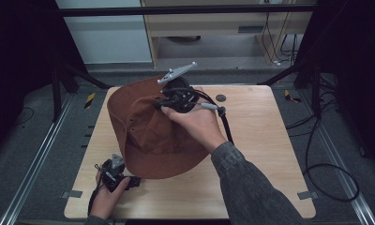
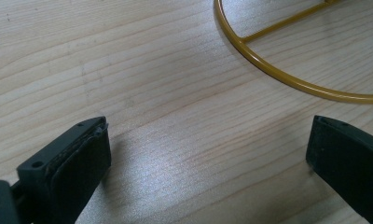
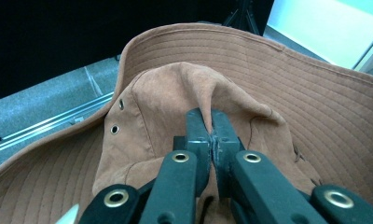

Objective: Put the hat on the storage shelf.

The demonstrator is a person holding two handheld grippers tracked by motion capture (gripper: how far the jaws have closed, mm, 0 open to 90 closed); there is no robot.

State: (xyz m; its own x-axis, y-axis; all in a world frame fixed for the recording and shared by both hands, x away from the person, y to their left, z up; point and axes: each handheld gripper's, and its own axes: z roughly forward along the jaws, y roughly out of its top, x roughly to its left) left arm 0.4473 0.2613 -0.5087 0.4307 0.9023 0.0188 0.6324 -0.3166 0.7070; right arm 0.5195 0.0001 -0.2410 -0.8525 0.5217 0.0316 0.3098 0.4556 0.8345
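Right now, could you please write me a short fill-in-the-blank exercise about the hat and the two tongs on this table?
1. The right tongs are shut on a pinch of the hat's ____ fabric.
2. The left tongs stand ____ above the bare wooden table.
3. The wire ring lying on the table beyond the left tongs is ____ in colour.

Missing words: brown; open; yellow
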